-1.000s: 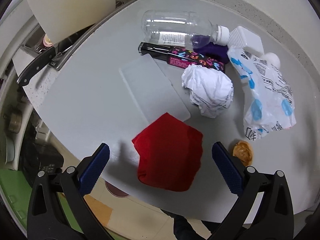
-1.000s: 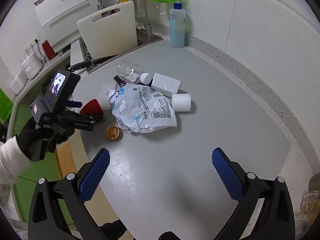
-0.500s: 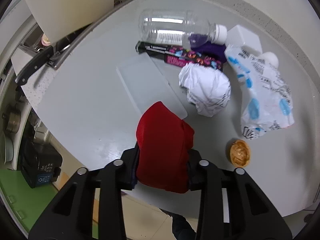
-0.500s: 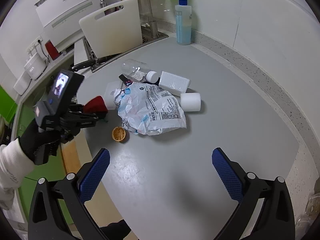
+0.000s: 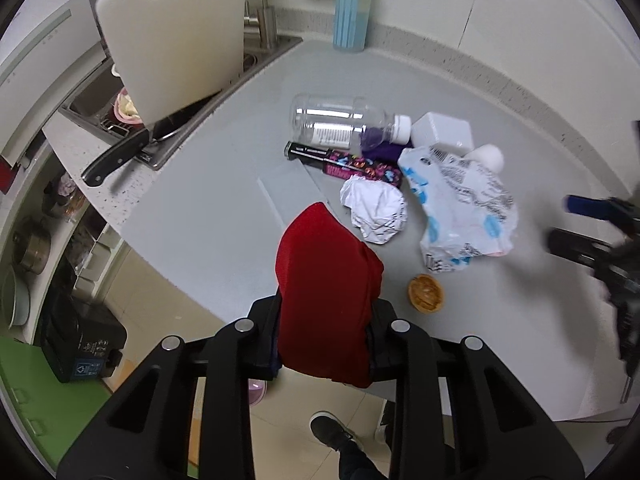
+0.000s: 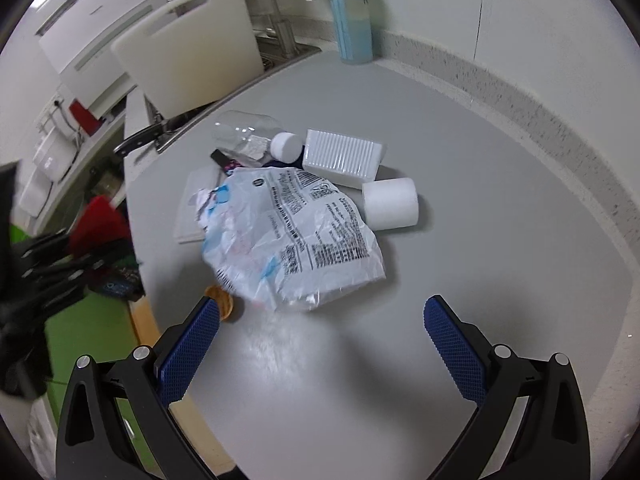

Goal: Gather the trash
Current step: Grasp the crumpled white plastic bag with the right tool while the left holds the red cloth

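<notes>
One red cloth (image 5: pixel 326 300), one clear bottle (image 5: pixel 340 126), one crumpled paper ball (image 5: pixel 374 208), one printed plastic bag (image 5: pixel 464 208), one white box (image 6: pixel 342 158), one white roll (image 6: pixel 390 204) and one orange peel (image 5: pixel 426 293) are showing. The left gripper (image 5: pixel 324 334) is clenching the red cloth, holding it raised past the grey counter (image 6: pixel 460 168) edge. Only the left view is showing the black wrapper (image 5: pixel 344 162) fully and the paper ball clearly. The right gripper (image 6: pixel 322 344) is hovering with jaws spread, the bag lying just ahead.
</notes>
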`<control>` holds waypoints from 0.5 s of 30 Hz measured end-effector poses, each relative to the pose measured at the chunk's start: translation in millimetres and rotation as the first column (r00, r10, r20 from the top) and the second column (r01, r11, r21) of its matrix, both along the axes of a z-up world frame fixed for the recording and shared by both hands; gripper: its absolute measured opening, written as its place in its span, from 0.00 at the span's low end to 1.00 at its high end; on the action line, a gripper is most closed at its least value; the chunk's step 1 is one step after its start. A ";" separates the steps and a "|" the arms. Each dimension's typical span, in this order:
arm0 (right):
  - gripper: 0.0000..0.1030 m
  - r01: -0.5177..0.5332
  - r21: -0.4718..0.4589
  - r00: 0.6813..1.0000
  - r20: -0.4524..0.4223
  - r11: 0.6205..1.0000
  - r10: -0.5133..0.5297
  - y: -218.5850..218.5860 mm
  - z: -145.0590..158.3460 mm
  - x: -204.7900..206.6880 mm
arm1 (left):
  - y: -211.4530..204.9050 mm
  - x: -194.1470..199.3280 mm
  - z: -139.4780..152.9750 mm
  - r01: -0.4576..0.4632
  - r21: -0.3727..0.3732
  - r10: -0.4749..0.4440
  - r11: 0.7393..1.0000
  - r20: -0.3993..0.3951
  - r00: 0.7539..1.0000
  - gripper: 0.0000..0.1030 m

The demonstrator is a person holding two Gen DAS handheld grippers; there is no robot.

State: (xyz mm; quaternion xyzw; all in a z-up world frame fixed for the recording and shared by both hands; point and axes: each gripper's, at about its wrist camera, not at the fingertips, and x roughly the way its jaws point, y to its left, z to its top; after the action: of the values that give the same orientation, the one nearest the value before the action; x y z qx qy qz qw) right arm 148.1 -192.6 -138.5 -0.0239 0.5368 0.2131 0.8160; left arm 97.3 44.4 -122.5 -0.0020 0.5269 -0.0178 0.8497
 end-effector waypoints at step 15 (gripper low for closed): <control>0.82 0.046 0.039 0.988 -0.148 0.998 -0.039 18.6 -48.2 38.9 | 11.0 -24.6 17.0 -0.030 -0.021 0.031 0.999 0.040 0.999 0.29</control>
State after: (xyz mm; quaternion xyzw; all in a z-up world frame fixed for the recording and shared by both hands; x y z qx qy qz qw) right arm 186.9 -174.0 -186.7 0.0204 0.5912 0.2080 0.7789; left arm 72.7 55.5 -105.5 -0.0184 0.5092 -0.0104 0.8604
